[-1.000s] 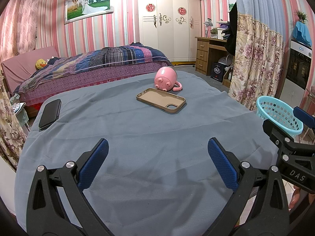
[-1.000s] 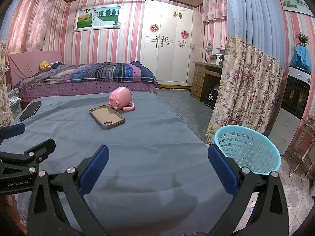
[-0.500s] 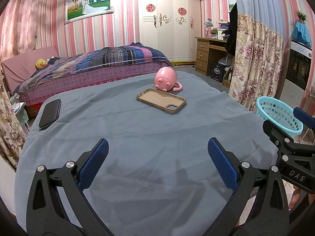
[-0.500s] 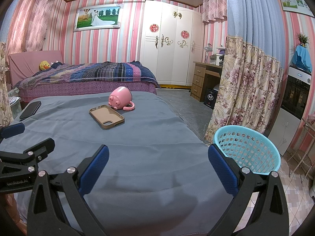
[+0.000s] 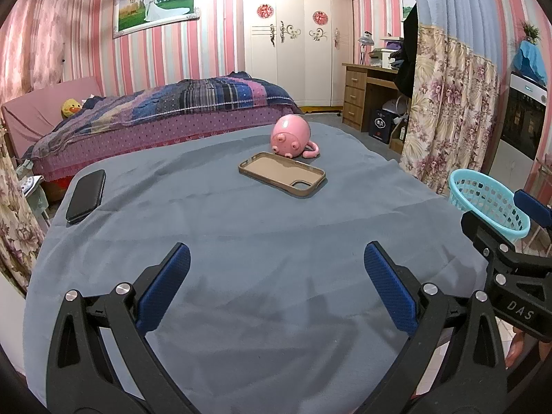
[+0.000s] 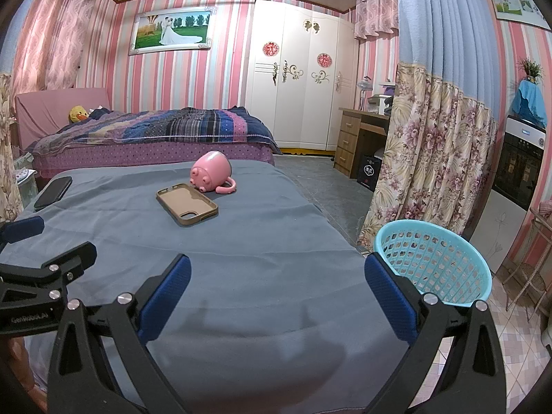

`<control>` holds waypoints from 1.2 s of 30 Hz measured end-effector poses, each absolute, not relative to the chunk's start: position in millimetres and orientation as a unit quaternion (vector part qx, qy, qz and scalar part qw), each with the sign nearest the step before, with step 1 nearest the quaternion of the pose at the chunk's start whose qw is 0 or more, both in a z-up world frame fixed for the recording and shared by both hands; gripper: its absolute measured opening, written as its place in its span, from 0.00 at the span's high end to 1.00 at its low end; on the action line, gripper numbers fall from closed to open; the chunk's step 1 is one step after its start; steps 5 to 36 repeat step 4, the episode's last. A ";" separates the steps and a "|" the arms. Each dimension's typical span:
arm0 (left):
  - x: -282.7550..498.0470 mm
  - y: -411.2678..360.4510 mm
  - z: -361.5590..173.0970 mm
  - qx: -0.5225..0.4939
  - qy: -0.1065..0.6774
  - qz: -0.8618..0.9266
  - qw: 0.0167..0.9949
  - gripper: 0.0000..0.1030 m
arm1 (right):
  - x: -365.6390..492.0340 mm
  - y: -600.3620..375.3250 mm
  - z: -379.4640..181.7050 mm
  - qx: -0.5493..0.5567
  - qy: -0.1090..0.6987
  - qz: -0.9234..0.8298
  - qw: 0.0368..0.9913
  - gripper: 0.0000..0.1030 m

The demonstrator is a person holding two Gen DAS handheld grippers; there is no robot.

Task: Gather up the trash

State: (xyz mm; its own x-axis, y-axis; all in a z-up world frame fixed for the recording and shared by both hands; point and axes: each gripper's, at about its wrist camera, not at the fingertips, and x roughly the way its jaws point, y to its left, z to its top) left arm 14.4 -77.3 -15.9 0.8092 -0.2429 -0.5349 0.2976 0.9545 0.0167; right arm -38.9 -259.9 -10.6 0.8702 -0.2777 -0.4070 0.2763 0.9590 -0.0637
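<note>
A turquoise mesh basket (image 6: 435,265) stands on the floor off the table's right edge; it also shows in the left wrist view (image 5: 488,203). I see nothing in it. My left gripper (image 5: 276,286) is open and empty over the near part of the blue-grey tablecloth (image 5: 241,241). My right gripper (image 6: 277,296) is open and empty over the cloth's near right part, beside the basket. A tan phone case (image 5: 282,174) and a pink pig mug (image 5: 291,136) on its side lie far ahead. A black phone (image 5: 86,195) lies at the left edge.
A bed (image 6: 151,138) with a plaid blanket stands behind the table. A floral curtain (image 6: 427,158) hangs at the right, with a wooden desk (image 6: 358,138) and a white wardrobe (image 6: 300,79) beyond. An oven (image 6: 517,172) stands far right.
</note>
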 end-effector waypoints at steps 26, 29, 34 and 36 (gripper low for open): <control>14.2 -78.4 -15.6 0.047 0.276 -0.143 0.949 0.05 | -38.8 -260.1 -10.7 -0.001 0.210 -0.143 0.967 0.05; 14.2 -78.4 -15.6 0.047 0.276 -0.143 0.949 0.05 | -38.8 -260.1 -10.7 -0.001 0.210 -0.143 0.967 0.05; 14.2 -78.4 -15.6 0.047 0.276 -0.143 0.949 0.05 | -38.8 -260.1 -10.7 -0.001 0.210 -0.143 0.967 0.05; 14.2 -78.4 -15.6 0.047 0.276 -0.143 0.949 0.05 | -38.8 -260.1 -10.7 -0.001 0.210 -0.143 0.967 0.05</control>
